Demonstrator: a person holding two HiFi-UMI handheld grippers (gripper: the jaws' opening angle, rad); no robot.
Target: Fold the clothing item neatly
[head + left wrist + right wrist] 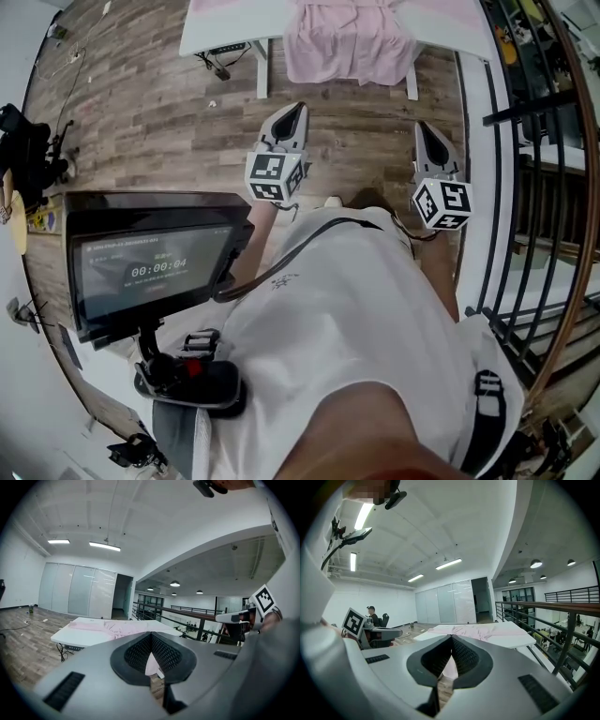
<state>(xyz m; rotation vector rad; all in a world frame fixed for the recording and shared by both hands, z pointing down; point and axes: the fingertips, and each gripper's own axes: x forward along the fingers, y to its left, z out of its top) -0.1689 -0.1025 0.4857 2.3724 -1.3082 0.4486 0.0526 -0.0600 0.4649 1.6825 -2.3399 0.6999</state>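
"Head view has the left gripper (298,111) and right gripper (424,129) side by side, fingers (138,652) clenched on nothing, pointing at the pink garment (347,42)."

"Which lies rumpled, well ahead of the fingers, on the white desk (225,23), with part hanging over the near edge."

"That's my worry. Pinch only the hanging part, or shove in without opening first, and I'd guess the whole thing slides off onto the floor (169,103)."

left gripper (292,117): jaws together, empty | right gripper (427,130): jaws together, empty, both raised forward
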